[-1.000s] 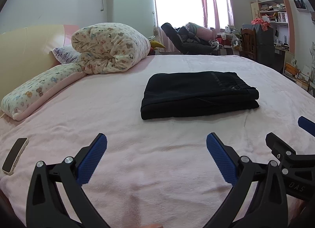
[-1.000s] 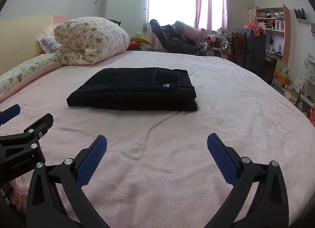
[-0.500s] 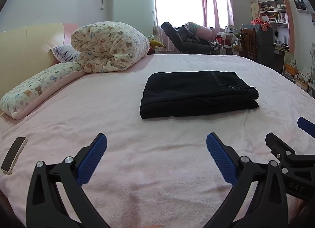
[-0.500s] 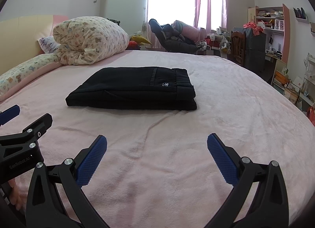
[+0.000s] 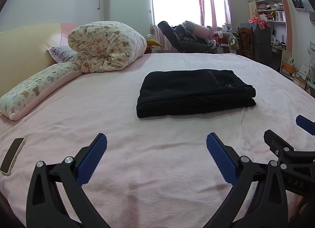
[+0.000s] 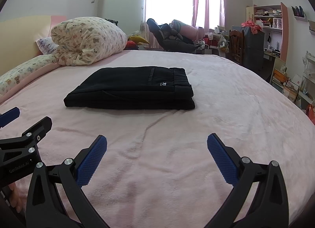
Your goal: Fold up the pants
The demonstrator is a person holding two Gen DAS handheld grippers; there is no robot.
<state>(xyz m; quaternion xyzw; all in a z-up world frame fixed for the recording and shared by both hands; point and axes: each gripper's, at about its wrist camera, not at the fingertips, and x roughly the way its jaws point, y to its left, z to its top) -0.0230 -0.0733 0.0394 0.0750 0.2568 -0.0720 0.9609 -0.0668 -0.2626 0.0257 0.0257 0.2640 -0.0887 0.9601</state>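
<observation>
Black pants [image 5: 194, 92] lie folded in a flat rectangle on the pink bed, also in the right wrist view [image 6: 133, 88]. My left gripper [image 5: 156, 155] is open and empty, held over the blanket short of the pants. My right gripper [image 6: 157, 155] is open and empty too, near the bed's front edge. Each gripper shows at the side of the other's view: the right one [image 5: 291, 149] and the left one [image 6: 25, 135]. Neither touches the pants.
A rolled quilt [image 5: 106, 47] and a long pillow [image 5: 37, 90] lie at the far left by the headboard. A phone [image 5: 12, 156] lies at the bed's left edge. A recliner chair [image 6: 171, 39], a desk and shelves [image 6: 269, 27] stand beyond the bed.
Both grippers have barely shifted; the view has drifted slightly. The pants have not moved and both grippers stay open.
</observation>
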